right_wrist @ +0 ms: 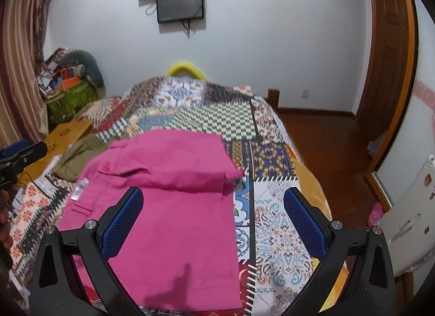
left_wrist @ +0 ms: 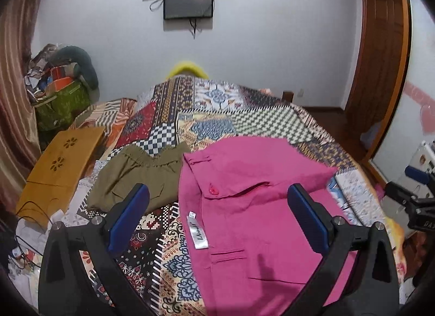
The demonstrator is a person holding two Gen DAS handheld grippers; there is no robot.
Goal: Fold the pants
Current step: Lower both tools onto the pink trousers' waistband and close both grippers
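Right now both my grippers hang over the bed (right_wrist: pixel 272 131), jaws spread wide and holding nothing: left gripper (left_wrist: pixel 217 201), right gripper (right_wrist: pixel 213 204). The pink pants (left_wrist: pixel 258 207) lie on the patchwork cover, the far part already doubled back over the near part, white label (left_wrist: pixel 197 231) showing at the waist. An olive garment (left_wrist: pixel 141 177) sits just beside them. I judge the cloth soft, light and limp, so I'd pinch both layers at the folded edge's corners.
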